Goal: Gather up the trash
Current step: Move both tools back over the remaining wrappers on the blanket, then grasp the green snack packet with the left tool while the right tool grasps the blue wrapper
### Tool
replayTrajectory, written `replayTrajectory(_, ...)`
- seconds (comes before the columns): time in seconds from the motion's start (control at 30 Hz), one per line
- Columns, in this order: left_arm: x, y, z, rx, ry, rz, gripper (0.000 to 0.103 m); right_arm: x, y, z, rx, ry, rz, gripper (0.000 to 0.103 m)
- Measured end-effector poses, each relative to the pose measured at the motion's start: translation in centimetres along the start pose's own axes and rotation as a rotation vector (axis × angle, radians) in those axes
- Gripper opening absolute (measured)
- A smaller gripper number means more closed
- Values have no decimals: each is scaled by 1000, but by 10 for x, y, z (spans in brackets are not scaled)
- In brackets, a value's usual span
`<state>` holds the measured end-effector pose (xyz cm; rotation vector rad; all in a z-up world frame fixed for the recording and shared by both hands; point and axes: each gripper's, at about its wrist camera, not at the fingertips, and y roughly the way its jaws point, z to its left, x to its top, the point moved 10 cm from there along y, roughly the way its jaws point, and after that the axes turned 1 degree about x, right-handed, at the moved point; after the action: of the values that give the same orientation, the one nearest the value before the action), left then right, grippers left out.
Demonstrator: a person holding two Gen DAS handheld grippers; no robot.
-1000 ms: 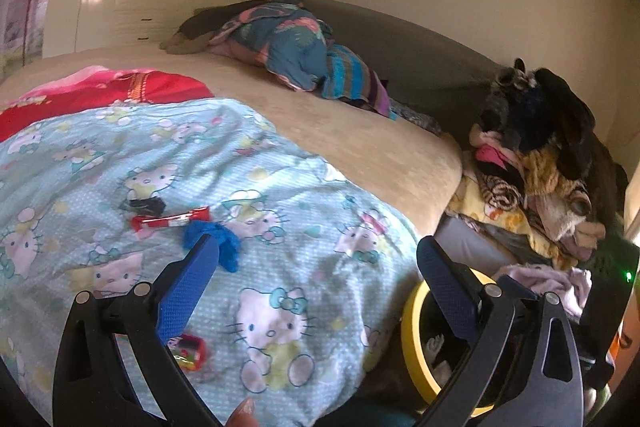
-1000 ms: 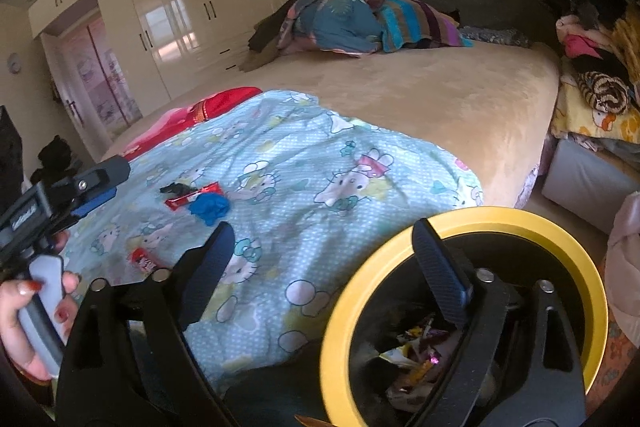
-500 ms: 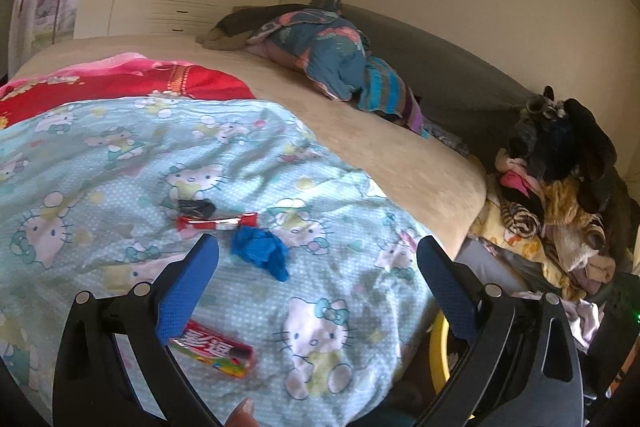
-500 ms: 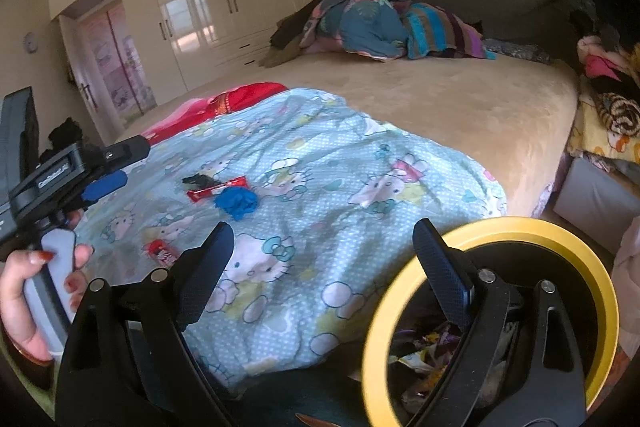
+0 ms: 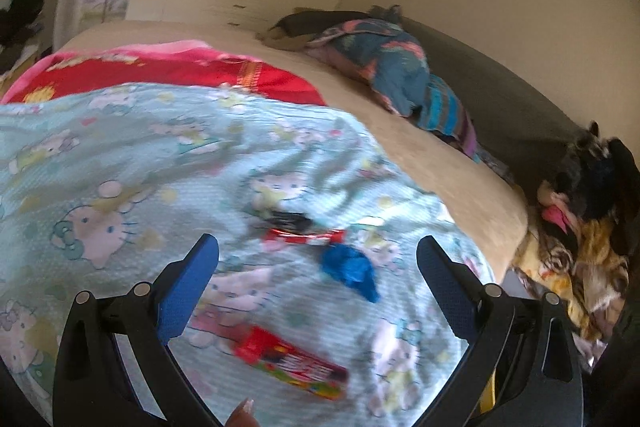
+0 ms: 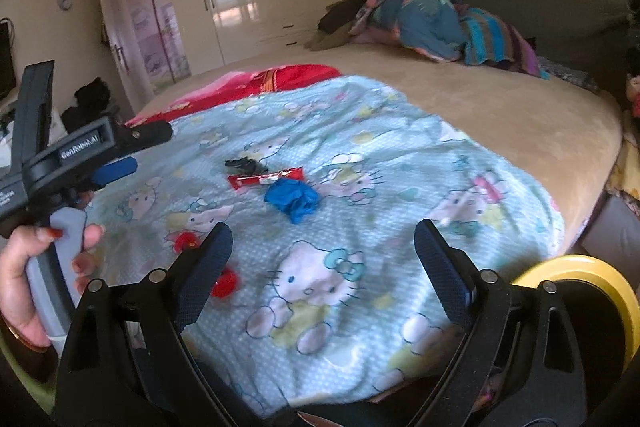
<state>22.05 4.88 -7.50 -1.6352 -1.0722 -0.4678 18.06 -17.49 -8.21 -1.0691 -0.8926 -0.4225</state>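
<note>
Fingers spread wide on both our grippers, left gripper (image 5: 318,265) and right gripper (image 6: 322,253), nothing held. Trash on blanket (image 6: 380,155): candy pack (image 5: 290,361) lower centre of left view, red wrapper (image 6: 264,179), blue wad (image 6: 294,199), black scrap (image 6: 244,165) mid-frame. Yellow bin (image 6: 588,279) lower right.

Right gripper (image 6: 322,259) is hanging wide open over cartoon blanket (image 6: 400,163). Blue crumpled wad (image 6: 294,199), red wrapper (image 6: 264,179), black scrap (image 6: 244,165) are lying mid-frame. Yellow-rimmed bin (image 6: 580,279) is sitting lower right.
</note>
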Motion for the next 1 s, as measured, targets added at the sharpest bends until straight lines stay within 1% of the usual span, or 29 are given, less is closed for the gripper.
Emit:
replayTrajectory(0.1,4,8,20,16,-40,17,96,2,22,9,19,-9,19,84)
replayTrajectory(0.23,8,24,36,3,-99,59,96,1,54,16,29,-22,56,84)
replayTrajectory(0.33,10,38,42,2,-95,91,96,-2,81,16,28,-11,97,84)
replayTrajectory(0.37,10,42,43,-1,-90,100,95,-3,89,16,30,-3,108,80)
replayTrajectory(0.4,9,48,45,-5,-91,116,95,-3,98,16,25,2,119,79)
replayTrajectory(0.47,8,60,48,-19,-112,146,94,-5,111,16,24,10,140,73)
replayTrajectory(0.5,7,66,50,-24,-126,165,92,-5,118,17,24,15,150,71)
replayTrajectory(0.53,6,74,52,-31,-141,186,83,-5,122,17,24,20,156,67)
replayTrajectory(0.57,5,80,53,-31,-148,203,79,-5,128,17,26,26,167,64)
replayTrajectory(0.63,4,91,51,-44,-161,231,77,-5,138,17,25,37,184,60)
replayTrajectory(0.7,3,102,49,-78,-200,262,71,-6,147,16,17,44,201,58)
replayTrajectory(0.73,3,105,48,-86,-215,270,68,-6,150,15,16,48,207,54)
replayTrajectory(0.83,3,118,44,-110,-245,291,65,-9,157,15,18,54,225,49)
replayTrajectory(0.9,2,126,42,-124,-268,302,64,-12,161,15,23,57,235,42)
replayTrajectory(0.97,1,134,42,-121,-287,312,60,-15,162,15,30,60,244,30)
replayTrajectory(1.0,0,138,42,-120,-294,320,60,-17,162,15,33,61,246,28)
